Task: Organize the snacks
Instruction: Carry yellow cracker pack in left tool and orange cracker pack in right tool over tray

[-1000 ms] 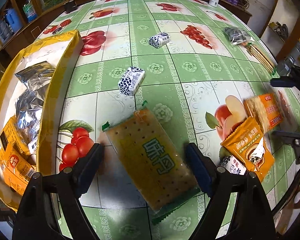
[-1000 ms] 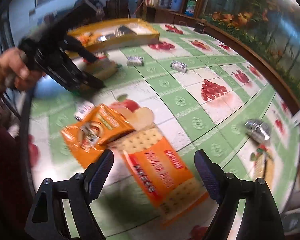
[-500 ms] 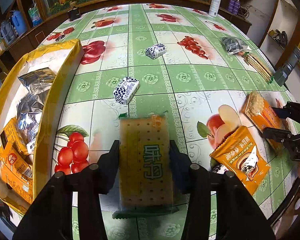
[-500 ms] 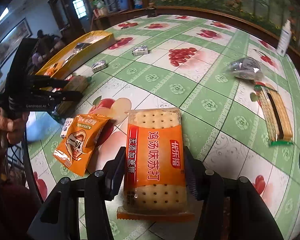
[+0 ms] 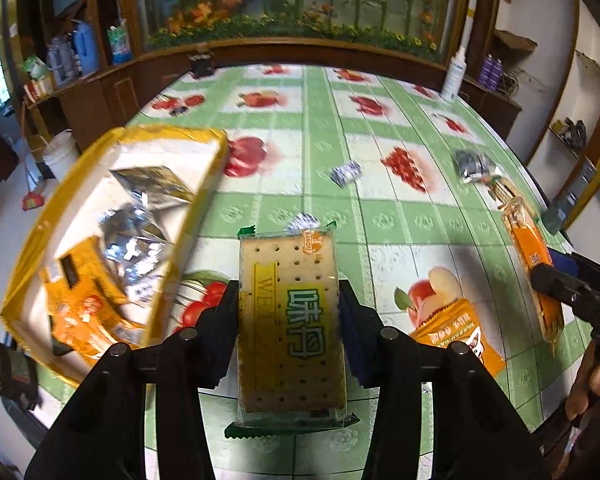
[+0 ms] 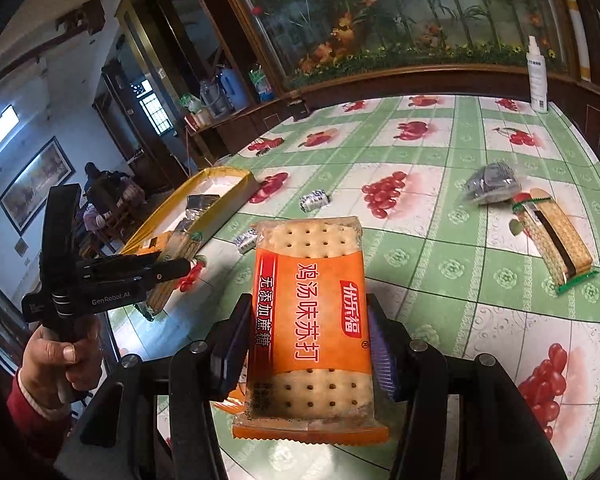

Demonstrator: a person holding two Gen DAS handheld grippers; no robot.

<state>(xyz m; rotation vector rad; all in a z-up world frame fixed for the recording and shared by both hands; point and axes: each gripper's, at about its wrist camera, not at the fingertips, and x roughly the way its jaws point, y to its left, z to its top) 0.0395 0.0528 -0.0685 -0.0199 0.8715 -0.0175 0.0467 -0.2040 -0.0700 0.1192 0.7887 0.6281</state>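
My left gripper (image 5: 288, 316) clamps the green cracker pack (image 5: 291, 320), lifted off the surface (image 5: 380, 216), with the yellow box (image 5: 112, 236) just to its left. My right gripper (image 6: 306, 344) grips the orange cracker pack (image 6: 310, 320), raised too.

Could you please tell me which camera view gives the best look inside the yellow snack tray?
The left wrist view: the yellow snack tray sits close, its silver and orange packets visible inside. The right wrist view shows it far off, edge-on, contents mostly hidden.
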